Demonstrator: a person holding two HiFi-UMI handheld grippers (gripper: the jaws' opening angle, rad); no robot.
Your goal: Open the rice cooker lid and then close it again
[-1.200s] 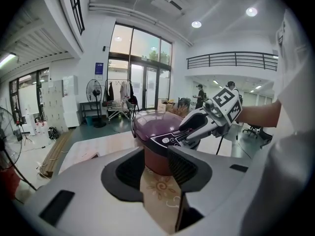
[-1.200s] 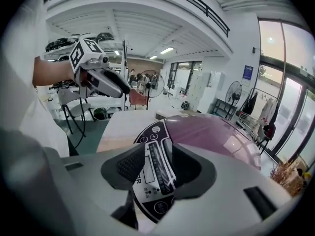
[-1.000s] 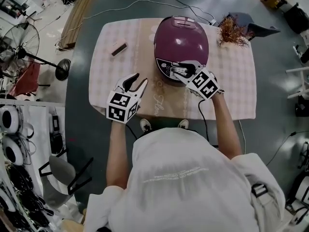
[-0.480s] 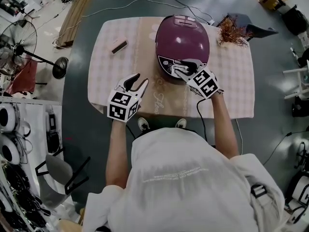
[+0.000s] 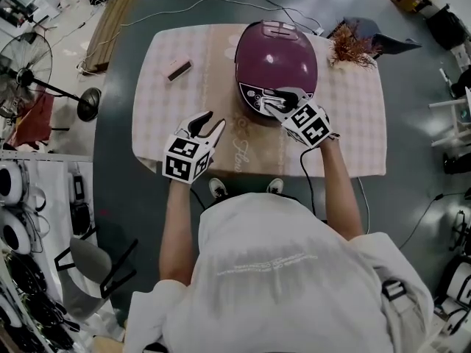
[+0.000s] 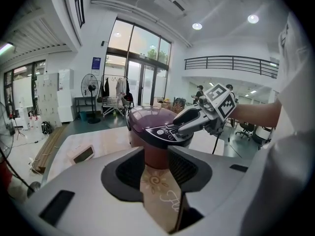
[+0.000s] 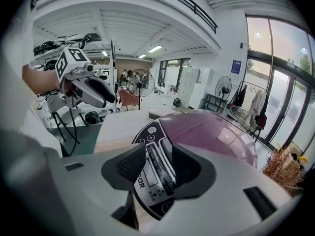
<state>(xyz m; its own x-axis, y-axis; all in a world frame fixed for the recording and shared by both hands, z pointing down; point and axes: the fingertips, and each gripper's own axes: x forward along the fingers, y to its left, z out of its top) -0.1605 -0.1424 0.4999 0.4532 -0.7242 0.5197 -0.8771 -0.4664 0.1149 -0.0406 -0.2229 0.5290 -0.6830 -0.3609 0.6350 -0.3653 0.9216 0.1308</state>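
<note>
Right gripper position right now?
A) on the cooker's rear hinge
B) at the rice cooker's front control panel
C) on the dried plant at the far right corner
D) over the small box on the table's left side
B: the head view shows the right gripper at the front edge of the rice cooker, and the right gripper view shows its jaws apart over the control panel.
</note>
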